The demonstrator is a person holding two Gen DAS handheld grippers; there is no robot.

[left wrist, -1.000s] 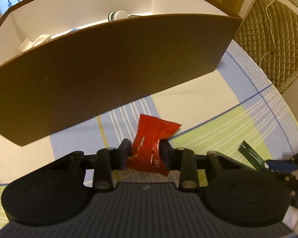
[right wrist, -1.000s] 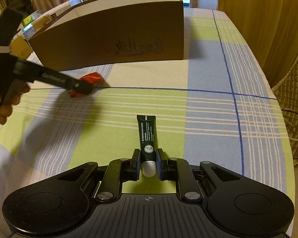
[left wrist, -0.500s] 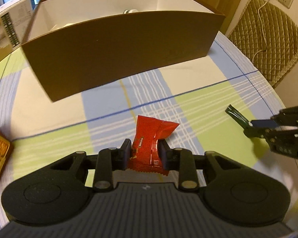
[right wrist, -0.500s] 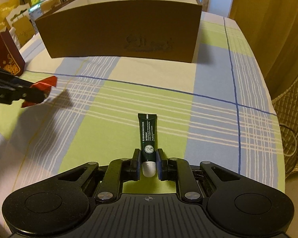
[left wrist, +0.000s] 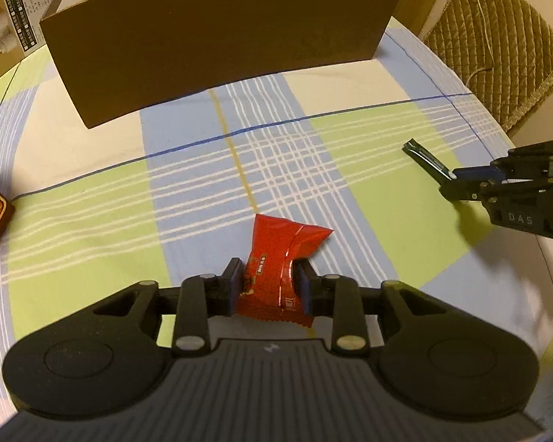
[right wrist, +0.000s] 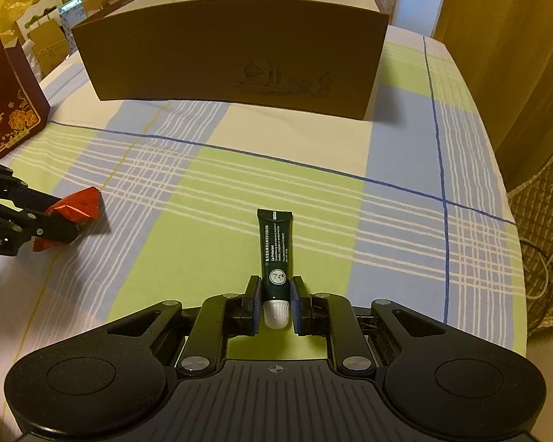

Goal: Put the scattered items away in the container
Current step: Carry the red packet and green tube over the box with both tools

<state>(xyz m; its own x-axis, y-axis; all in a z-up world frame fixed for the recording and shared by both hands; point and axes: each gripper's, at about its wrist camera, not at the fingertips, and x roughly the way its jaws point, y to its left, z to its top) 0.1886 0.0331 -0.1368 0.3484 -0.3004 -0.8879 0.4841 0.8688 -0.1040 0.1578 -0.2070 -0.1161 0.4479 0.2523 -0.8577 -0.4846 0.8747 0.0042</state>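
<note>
A red snack packet (left wrist: pixel 284 243) sits between the pads of my left gripper (left wrist: pixel 267 269), just above the checked tablecloth. Its jaws are opening slightly while the pads still touch the packet. My right gripper (right wrist: pixel 274 287) is shut on the white-capped end of a dark green tube (right wrist: pixel 275 243), which points toward the brown cardboard box (right wrist: pixel 232 55). The box (left wrist: pixel 217 37) stands open-topped at the far side of the table. In the right wrist view the left gripper (right wrist: pixel 73 221) and packet (right wrist: pixel 81 202) are at the left. The right gripper (left wrist: pixel 449 176) and tube (left wrist: pixel 422 156) show at the right of the left wrist view.
A dark red gift box (right wrist: pixel 7 110) stands at the table's left edge. A white carton (left wrist: pixel 7 25) lies left of the brown box. A quilted chair cushion (left wrist: pixel 497 55) is beyond the table's right edge. Cartons and bags are stacked at the far left.
My left gripper has drawn back from the brown box with the red packet, so the box looks farther away. The right gripper stays on the tube, rolled slightly.
</note>
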